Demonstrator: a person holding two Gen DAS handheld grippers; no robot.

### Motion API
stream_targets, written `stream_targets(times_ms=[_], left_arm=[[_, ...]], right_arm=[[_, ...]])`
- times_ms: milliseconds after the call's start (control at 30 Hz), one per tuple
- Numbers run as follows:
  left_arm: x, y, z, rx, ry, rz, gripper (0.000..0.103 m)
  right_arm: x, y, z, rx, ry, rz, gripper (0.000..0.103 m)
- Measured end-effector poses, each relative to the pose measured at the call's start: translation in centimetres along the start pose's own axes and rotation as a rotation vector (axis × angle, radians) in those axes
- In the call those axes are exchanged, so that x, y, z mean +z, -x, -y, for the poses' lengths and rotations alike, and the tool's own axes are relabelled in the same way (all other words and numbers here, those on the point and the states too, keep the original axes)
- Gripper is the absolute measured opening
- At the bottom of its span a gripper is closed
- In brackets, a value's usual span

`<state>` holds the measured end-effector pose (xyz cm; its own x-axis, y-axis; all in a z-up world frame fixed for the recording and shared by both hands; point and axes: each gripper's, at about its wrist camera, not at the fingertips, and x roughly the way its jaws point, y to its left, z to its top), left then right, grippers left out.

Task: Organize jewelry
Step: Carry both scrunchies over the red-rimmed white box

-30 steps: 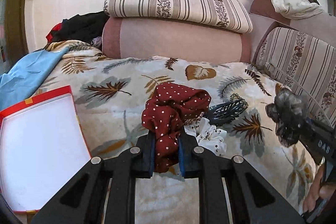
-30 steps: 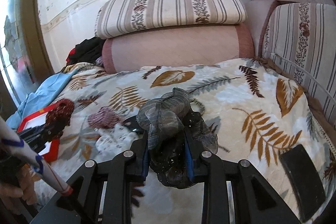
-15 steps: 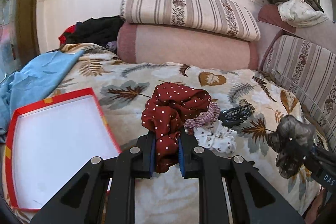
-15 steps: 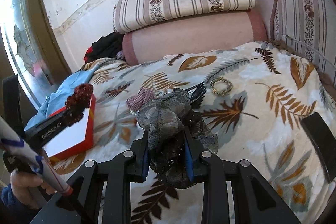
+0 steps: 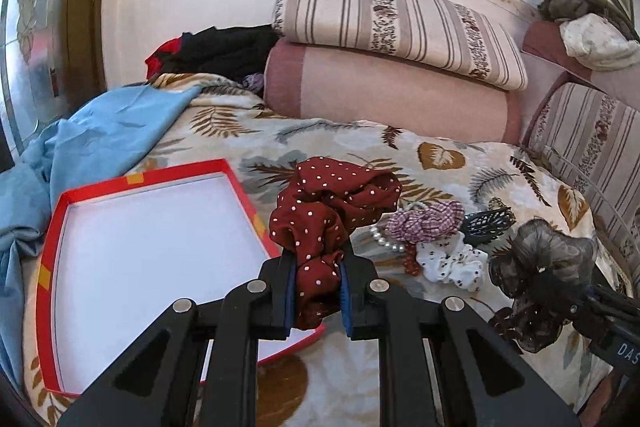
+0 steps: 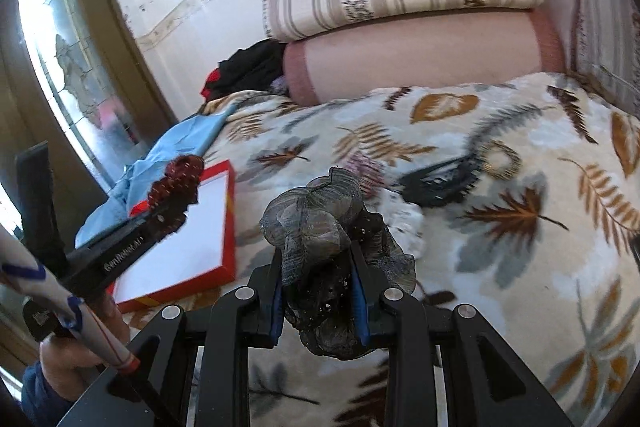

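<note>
The left gripper [image 5: 318, 287] pinches a red dotted scrunchie [image 5: 332, 203] at frame centre; the right gripper [image 6: 318, 301] grips a grey gauzy scrunchie [image 6: 316, 223]. Best carry each over the red tray [image 5: 48, 247] at lower left, then lower it inside the rim before letting go.

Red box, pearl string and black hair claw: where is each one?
Red box [image 5: 240, 193]: left wrist view, on its far right rim.
Pearl string [image 5: 386, 242]: left wrist view, on the beads beside the checked scrunchie.
Black hair claw [image 5: 488, 221]: left wrist view, on its toothed body.
</note>
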<state>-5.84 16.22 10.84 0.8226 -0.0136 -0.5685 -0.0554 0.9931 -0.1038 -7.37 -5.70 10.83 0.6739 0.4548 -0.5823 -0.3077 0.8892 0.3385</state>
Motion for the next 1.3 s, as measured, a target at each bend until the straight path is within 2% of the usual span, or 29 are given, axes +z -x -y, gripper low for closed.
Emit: stream_targets(times_ms=[433, 800, 1067, 1300], left_arm=[[1.2, 0.6, -4.0, 0.042, 0.062, 0.014, 0.017], [1.9, 0.9, -11.4, 0.121, 0.161, 0.002, 0.017], [3.2, -1.4, -18.1, 0.227, 0.239, -0.051, 0.018], [4.1, -4.7, -22.8, 0.269, 0.328, -0.105, 0.018]], right_arm=[[1.5, -2.1, -3.5, 0.037, 0.041, -0.036, 0.030], [3.9, -5.2, -9.5, 0.112, 0.113, -0.072, 0.030], [6.2, -10.7, -15.2, 0.200, 0.126, -0.156, 0.030], [7.9, -16.5, -19.0, 0.209, 0.149, -0.211, 0.030]])
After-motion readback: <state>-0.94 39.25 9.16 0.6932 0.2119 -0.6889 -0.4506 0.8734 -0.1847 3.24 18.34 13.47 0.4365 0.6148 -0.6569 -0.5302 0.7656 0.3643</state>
